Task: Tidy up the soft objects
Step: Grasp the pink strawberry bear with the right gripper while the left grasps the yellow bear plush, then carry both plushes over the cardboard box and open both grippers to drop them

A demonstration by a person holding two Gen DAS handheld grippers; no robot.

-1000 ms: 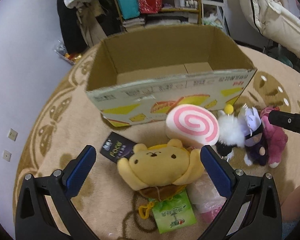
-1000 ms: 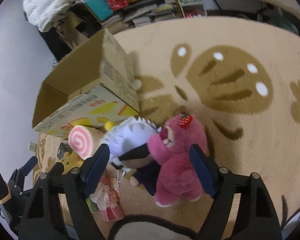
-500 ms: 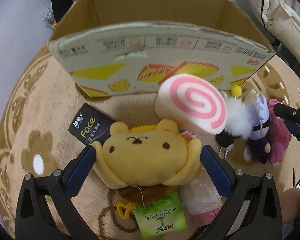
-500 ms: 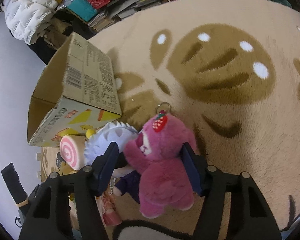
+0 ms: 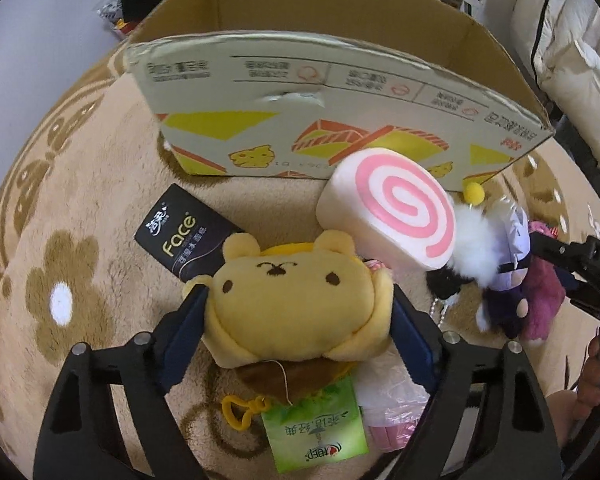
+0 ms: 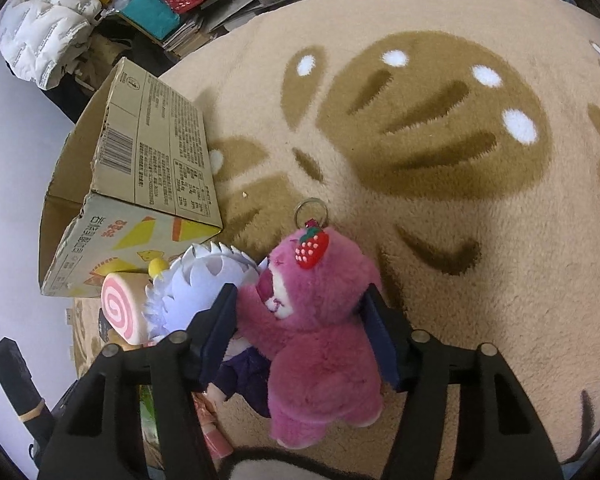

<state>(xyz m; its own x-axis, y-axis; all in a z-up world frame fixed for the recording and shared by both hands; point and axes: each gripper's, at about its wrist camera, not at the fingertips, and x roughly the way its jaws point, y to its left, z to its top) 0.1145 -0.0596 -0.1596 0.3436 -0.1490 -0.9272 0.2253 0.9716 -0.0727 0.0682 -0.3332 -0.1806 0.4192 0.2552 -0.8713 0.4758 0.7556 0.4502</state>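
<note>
Yellow bear plush (image 5: 296, 300) lies face up on the beige rug (image 5: 80, 208), just near of the open cardboard box (image 5: 340, 92), partly on top of a green tissue pack (image 5: 316, 428). Left gripper (image 5: 296, 320) straddles its head; jaws are closing, blue pads already touching both sides and denting the fabric.

Pink strawberry bear plush (image 6: 320, 320) lies on the rug to the right of the box, touching a purple-haired doll (image 6: 204, 284). Right gripper (image 6: 300, 328) brackets its torso; jaws are closing, pads in the fur on both sides.

Also near: swirl-roll cushion (image 5: 388, 220) leaning by the box front, black Face tissue pack (image 5: 180, 232) to the left.

Step in hand, as I judge it: secure both plushies for transfer into the box. Squeeze until stuffing resists, since fur alone will slip. Check the left pads have not pinched the tissue pack, nor the right the doll. Lift straight up to clear the box wall.
</note>
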